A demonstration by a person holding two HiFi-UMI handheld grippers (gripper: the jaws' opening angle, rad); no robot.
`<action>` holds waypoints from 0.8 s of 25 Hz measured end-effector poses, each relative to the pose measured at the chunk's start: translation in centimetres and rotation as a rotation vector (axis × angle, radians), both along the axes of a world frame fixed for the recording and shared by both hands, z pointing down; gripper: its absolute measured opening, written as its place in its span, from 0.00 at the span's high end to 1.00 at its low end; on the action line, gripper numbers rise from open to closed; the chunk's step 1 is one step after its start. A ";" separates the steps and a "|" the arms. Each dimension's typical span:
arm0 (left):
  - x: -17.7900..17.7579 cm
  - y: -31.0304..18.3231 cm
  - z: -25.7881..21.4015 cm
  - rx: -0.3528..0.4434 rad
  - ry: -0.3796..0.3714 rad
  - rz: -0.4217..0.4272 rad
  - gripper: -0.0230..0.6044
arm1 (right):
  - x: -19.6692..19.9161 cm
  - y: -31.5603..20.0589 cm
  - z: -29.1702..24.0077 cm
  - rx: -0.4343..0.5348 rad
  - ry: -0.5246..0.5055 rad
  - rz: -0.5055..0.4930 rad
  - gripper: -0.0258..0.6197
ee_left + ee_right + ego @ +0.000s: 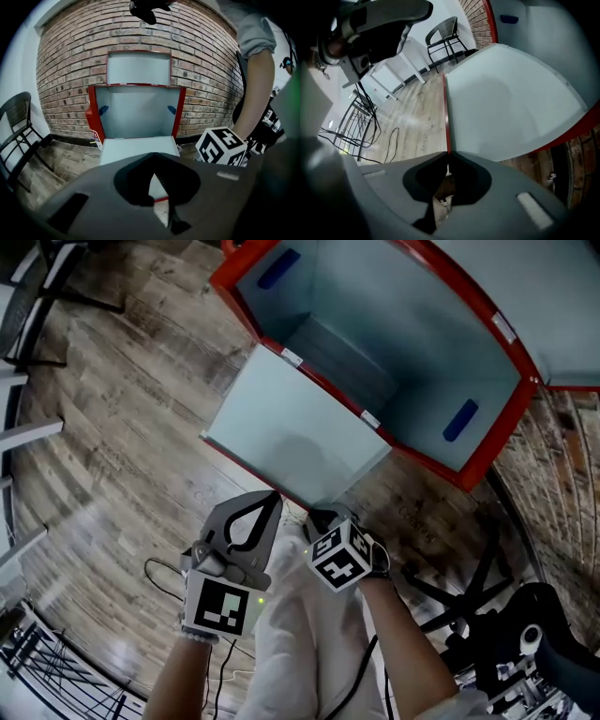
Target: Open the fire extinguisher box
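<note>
The red fire extinguisher box [487,442] stands open against the brick wall, its pale inside empty. Its lower door [291,427] hangs folded out and down toward the floor, and the upper door [138,68] is swung up. My right gripper [316,515] is at the near edge of the lower door [506,103]. The door's red rim runs straight into its closed tips [448,153]. My left gripper [272,498] hovers just left of it, jaws shut and empty, in front of the door [136,145].
A black chair [16,122] stands left of the box. Cables [164,577] lie on the wooden floor near my left. A dark wheeled chair base [469,587] is at the right, and a wire rack [47,671] at the bottom left.
</note>
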State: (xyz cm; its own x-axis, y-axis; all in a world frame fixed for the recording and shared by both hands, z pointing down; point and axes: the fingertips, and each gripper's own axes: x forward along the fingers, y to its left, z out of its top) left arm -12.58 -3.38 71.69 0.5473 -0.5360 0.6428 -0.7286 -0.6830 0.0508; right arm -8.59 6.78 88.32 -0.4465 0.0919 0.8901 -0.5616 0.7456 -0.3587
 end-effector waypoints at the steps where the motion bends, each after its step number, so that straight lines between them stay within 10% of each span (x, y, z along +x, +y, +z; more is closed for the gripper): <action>1: 0.0 -0.2 0.4 0.001 -0.001 0.003 0.96 | 0.2 -0.3 0.9 0.010 0.021 0.003 0.92; 20: 0.8 -3.4 5.1 0.003 -0.028 0.069 0.97 | 3.8 -6.1 11.0 0.285 0.304 0.071 0.95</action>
State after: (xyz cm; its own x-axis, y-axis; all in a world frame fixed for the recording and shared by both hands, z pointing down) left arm -11.82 -6.81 76.78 0.5652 -0.4996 0.6565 -0.6808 -0.7319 0.0291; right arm -4.76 0.65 99.28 -0.1560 -0.1983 0.9677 -0.6637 0.7466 0.0460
